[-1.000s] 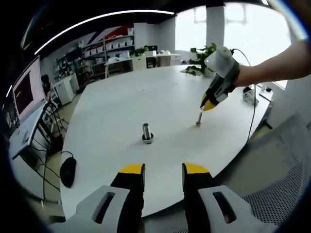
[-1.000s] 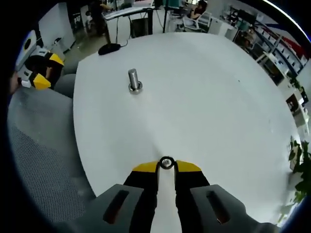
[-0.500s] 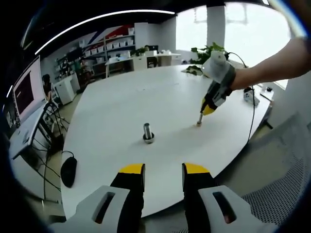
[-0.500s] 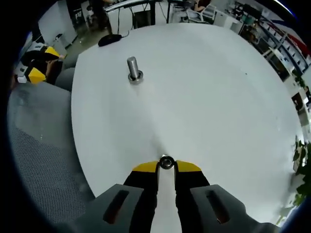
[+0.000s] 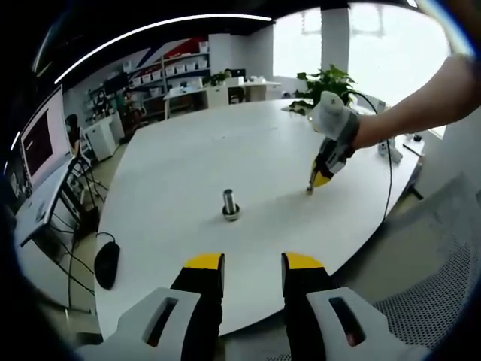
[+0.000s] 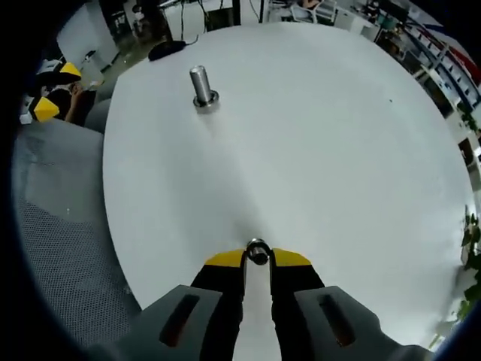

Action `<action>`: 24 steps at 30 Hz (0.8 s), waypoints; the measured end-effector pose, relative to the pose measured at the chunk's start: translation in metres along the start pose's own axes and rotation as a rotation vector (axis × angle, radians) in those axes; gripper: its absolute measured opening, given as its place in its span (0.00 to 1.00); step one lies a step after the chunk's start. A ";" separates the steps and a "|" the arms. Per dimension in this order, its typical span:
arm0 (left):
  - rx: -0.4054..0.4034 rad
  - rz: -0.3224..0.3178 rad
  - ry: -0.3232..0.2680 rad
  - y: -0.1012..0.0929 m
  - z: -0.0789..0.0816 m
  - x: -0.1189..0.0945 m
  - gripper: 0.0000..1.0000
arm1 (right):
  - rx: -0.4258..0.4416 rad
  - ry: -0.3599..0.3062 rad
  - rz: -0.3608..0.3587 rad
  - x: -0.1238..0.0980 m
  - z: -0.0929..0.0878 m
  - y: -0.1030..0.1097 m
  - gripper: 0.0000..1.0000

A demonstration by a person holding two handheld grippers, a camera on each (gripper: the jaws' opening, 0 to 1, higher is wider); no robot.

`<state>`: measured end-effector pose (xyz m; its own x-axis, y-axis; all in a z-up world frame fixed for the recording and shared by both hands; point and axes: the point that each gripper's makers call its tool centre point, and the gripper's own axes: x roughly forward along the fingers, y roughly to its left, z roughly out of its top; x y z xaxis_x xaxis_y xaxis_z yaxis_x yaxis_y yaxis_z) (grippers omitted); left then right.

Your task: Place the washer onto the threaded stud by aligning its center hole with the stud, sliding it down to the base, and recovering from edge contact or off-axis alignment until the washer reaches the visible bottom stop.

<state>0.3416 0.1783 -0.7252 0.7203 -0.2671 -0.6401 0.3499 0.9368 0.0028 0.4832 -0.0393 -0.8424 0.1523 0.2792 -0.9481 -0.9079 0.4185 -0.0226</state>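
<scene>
The right gripper (image 6: 258, 258) has its yellow-tipped jaws pinched on the washer (image 6: 258, 250), a small metal ring held at the very tips, low over the white table (image 6: 316, 128). The threaded stud (image 6: 201, 84) stands upright at about eleven o'clock from it, well apart, a short grey steel post with a wider collar at its foot. To do this well, I'd say carry the ring level, centre its hole over the post before lowering, and wiggle it free if an edge catches. The left gripper (image 5: 253, 263) waits off the table's near edge, jaws apart and empty. The tabletop looks smooth and matte.
</scene>
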 end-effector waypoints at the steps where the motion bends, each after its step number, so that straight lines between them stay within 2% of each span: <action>1: 0.000 0.000 0.001 0.000 0.000 0.000 0.28 | -0.001 0.004 0.001 0.001 -0.001 0.000 0.14; 11: 0.002 -0.003 0.010 -0.001 -0.002 0.001 0.28 | -0.025 0.042 0.003 0.009 -0.009 0.003 0.14; 19: 0.000 -0.002 0.012 0.000 -0.002 0.001 0.28 | 0.022 0.007 0.003 0.004 -0.010 0.002 0.16; 24: 0.002 -0.005 0.014 -0.001 -0.002 0.001 0.28 | 0.073 -0.045 0.002 -0.010 -0.009 0.005 0.16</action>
<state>0.3407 0.1778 -0.7279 0.7103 -0.2685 -0.6507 0.3544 0.9351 0.0010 0.4738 -0.0484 -0.8356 0.1688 0.3178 -0.9330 -0.8776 0.4793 0.0045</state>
